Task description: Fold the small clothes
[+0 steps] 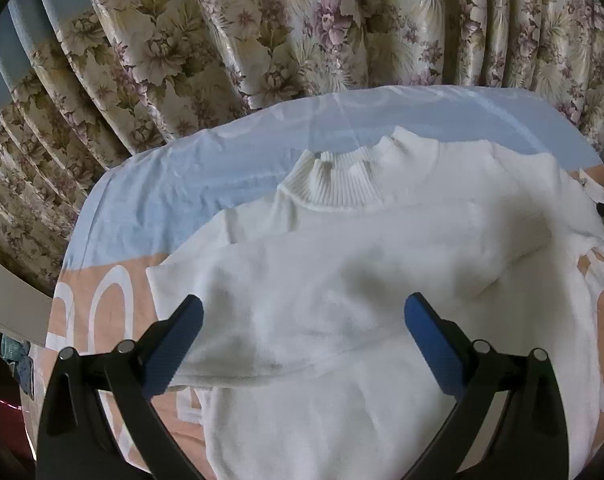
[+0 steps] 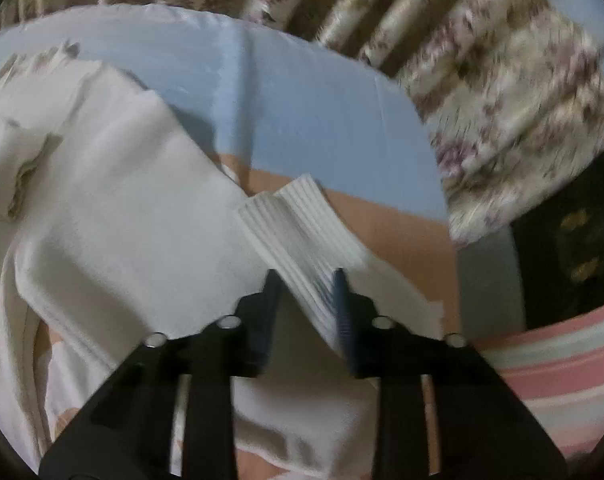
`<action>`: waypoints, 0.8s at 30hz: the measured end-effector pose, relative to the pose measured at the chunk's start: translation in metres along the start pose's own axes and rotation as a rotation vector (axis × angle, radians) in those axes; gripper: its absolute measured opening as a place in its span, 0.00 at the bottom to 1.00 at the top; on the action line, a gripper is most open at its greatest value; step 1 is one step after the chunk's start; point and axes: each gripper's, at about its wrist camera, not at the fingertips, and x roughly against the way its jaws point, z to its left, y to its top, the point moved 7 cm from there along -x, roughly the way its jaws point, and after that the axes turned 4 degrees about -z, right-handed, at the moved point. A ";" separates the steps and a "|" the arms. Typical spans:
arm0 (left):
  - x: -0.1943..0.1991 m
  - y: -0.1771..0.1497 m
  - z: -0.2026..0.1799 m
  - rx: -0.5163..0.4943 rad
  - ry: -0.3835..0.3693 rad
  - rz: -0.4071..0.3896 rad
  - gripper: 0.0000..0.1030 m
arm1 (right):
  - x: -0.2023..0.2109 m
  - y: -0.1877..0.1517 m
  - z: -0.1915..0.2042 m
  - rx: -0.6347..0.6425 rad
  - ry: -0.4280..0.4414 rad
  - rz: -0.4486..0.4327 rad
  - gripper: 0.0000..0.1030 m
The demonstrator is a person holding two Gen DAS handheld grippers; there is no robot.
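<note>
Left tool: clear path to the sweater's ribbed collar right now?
Probably yes. The left tool hangs open and empty over the sweater, and only flat white knit lies between it and the ribbed collar. The right tool is busy, shut on the ribbed cuff.

Under the wide-spread left gripper [image 1: 304, 316], black with blue pads [image 1: 434, 344], lies a plain white sweater [image 1: 342, 248] with a ribbed collar [image 1: 338, 184]. Beyond it the sheet [image 1: 174, 184] is pale blue, turning peach with white rings nearer the claw, and the curtain [image 1: 230, 32] behind is cream with olive leaves and mauve flowers. Between the right gripper [image 2: 307, 280] fingers sits a white ribbed cuff [image 2: 298, 220]; off to its right shows pink-and-white striped cloth [image 2: 550, 364].
</note>
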 end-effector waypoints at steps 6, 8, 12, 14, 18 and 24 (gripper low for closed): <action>0.001 -0.006 0.002 0.000 -0.012 0.003 0.98 | 0.009 0.006 -0.006 -0.145 0.088 -0.060 0.11; 0.001 -0.006 0.002 -0.004 -0.012 0.002 0.98 | 0.021 0.010 -0.003 -0.178 0.121 -0.090 0.11; 0.004 -0.005 0.003 -0.001 -0.020 -0.013 0.98 | 0.060 0.022 0.024 -0.205 0.247 -0.168 0.11; 0.006 -0.004 0.005 -0.002 -0.025 -0.021 0.98 | 0.083 0.032 0.056 -0.160 0.302 -0.207 0.11; 0.012 -0.005 0.015 0.000 -0.019 -0.030 0.98 | 0.119 0.049 0.127 -0.100 0.472 -0.244 0.11; 0.018 -0.014 0.045 0.029 0.014 -0.026 0.98 | 0.141 0.048 0.244 0.040 0.665 -0.215 0.11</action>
